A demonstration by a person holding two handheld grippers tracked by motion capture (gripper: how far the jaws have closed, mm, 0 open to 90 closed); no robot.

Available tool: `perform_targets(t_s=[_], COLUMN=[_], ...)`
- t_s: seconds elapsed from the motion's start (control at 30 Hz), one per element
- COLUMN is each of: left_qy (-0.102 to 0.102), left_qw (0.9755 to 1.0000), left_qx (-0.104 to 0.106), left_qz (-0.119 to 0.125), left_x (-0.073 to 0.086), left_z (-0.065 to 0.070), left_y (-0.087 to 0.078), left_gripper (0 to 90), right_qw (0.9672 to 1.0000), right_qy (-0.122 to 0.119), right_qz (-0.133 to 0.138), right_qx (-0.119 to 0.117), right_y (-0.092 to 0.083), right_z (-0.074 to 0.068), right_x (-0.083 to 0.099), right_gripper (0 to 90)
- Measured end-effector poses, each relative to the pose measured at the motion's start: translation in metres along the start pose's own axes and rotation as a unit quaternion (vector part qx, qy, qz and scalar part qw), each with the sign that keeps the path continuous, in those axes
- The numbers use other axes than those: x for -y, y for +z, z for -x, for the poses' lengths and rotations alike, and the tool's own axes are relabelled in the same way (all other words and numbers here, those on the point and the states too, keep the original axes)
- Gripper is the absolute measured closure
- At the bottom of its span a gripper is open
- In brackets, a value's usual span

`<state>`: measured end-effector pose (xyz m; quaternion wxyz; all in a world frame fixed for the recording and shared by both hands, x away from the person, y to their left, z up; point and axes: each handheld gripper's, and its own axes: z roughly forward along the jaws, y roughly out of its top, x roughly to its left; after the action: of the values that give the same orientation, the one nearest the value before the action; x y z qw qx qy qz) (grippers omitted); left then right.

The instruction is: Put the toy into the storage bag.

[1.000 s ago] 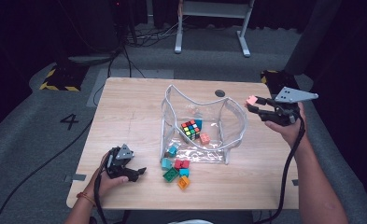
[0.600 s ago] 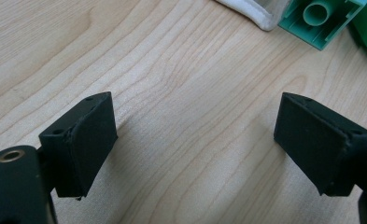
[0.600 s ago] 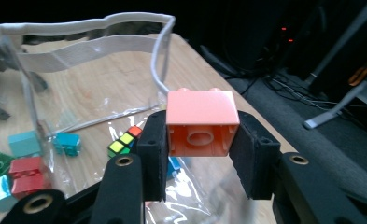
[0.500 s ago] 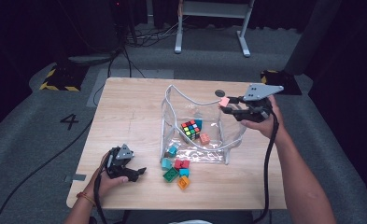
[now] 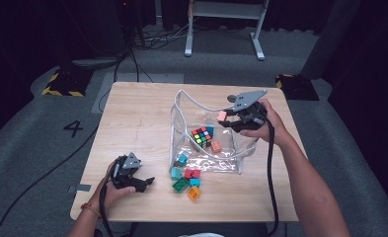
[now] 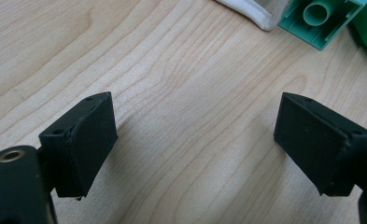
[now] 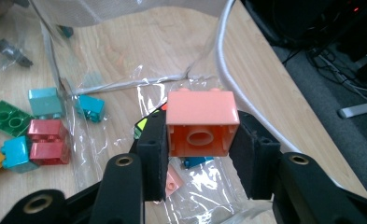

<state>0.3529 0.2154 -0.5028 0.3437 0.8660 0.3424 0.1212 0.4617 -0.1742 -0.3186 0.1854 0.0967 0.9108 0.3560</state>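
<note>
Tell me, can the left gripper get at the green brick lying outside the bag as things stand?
Probably yes. The left gripper rests open on bare table, and the green brick lies just beyond its jaws, outside the clear bag, with nothing between.

Place: recording lab or studio | Signs: black curtains all round, grey carpet, wooden desk on a floor marked "4", hazard-striped tape, trailing cables, metal stand legs.
</note>
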Motion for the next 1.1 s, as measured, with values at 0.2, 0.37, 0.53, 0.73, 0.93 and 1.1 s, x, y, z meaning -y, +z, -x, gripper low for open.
perform_targets(t_s=[0.2, 0.37, 0.53, 0.73, 0.93, 1.1], left_qy=[-0.001, 0.0, 0.0, 0.001, 0.001, -0.002], left_qw=[1.0, 1.0, 1.0, 1.0, 1.0, 1.0], left_qx=[0.001, 0.0, 0.001, 0.0, 0.0, 0.0], left_qz=[-0.001, 0.0, -0.001, 0.0, 0.0, 0.001], left_x=[0.0, 0.0, 0.0, 0.0, 0.0, 0.0], left_z=[0.0, 0.0, 0.0, 0.0, 0.0, 0.0], left_y=[0.0, 0.0, 0.0, 0.0, 0.0, 0.0], left_gripper=[13.2, 13.2, 13.3, 13.2, 13.2, 13.3], right_qw=[0.9988, 0.9957, 0.9899, 0.9857, 0.9781, 0.9747], right_qy=[-0.018, -0.044, -0.05, -0.044, -0.042, -0.037], right_qz=[-0.043, -0.077, -0.127, -0.158, -0.201, -0.219], right_qx=[-0.015, -0.027, -0.036, -0.037, -0.033, -0.021], right_y=[0.017, 0.033, 0.044, 0.048, 0.047, 0.04], right_z=[-0.002, -0.002, -0.002, 0.002, 0.003, 0.009], right_x=[-0.011, -0.017, -0.018, -0.014, -0.006, 0.004], right_gripper=[59.0, 59.0, 58.9, 58.9, 58.9, 58.9])
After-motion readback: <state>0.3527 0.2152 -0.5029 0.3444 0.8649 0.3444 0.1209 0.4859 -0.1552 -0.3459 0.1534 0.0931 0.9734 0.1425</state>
